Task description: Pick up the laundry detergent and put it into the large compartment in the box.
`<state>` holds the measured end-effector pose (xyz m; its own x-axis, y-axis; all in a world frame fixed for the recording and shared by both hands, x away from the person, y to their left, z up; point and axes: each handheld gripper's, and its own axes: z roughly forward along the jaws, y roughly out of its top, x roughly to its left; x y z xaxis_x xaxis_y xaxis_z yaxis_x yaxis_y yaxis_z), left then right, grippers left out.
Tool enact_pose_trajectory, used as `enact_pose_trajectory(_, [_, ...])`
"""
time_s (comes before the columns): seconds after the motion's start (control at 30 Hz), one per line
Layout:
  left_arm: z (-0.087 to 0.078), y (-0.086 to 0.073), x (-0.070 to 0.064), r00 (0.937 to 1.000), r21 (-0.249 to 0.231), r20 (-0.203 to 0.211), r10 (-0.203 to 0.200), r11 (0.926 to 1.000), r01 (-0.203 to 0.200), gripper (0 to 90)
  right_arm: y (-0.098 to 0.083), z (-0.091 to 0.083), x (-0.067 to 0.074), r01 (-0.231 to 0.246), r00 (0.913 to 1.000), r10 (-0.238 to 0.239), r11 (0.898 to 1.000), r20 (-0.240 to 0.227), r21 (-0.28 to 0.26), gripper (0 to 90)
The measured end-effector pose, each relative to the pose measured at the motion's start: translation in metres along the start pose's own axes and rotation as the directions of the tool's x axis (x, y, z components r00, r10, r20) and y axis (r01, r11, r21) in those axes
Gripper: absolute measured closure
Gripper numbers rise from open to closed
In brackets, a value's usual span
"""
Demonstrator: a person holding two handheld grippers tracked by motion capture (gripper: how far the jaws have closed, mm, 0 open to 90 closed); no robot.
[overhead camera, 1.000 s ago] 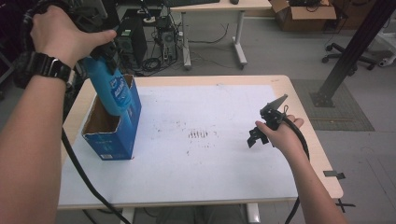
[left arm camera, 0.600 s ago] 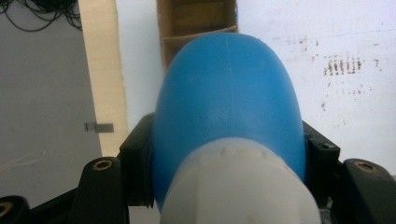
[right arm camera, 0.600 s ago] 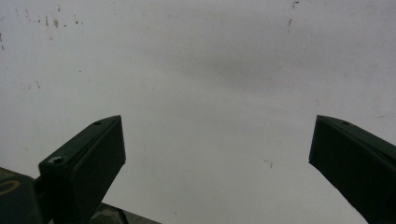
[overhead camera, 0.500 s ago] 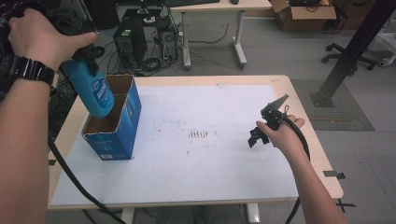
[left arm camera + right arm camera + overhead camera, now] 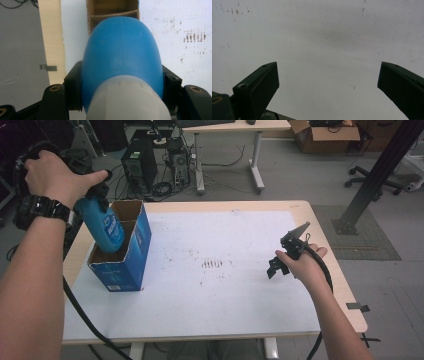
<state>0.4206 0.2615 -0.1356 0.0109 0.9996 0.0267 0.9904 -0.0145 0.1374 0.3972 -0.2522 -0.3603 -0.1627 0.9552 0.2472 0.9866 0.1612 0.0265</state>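
The left gripper [image 5: 120,100] pinches the blue bottle [image 5: 106,227] by its neck so it hangs base-down, partly inside the near compartment of the blue box [image 5: 122,262]. Farther right, the right gripper [image 5: 287,254] rests idle, jaws spread, over the white table [image 5: 240,310].

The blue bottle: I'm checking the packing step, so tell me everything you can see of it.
The blue bottle looks like smooth plastic, with a white-printed label and a pale section at the gripped end. The left gripper is shut on it. It tilts slightly, its far end lowered into the near compartment of the open blue cardboard box at the table's left.
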Motion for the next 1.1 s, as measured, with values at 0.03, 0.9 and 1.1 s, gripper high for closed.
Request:
enact_pose_trajectory(0.03, [0.0,0.0,0.0,1.0,0.0,0.0,0.0,1.0,0.0,37.4,0.0,0.0,0.0,0.0,1.0,0.0,1.0,0.0,0.0,3.8])
enact_pose_trajectory(0.9, [0.087,0.001,0.005,1.0,0.092,0.005,-0.003,0.9957,0.002,37.5,-0.003,0.007,-0.003,-0.008,0.9999,0.008,1.0,0.007,0.01,3.8])
enact_pose_trajectory(1.1, [0.105,0.001,0.004,1.0,0.116,0.004,-0.002,0.9932,0.001,37.4,-0.003,0.009,-0.002,-0.008,0.9999,0.008,1.0,0.009,0.016,3.8])
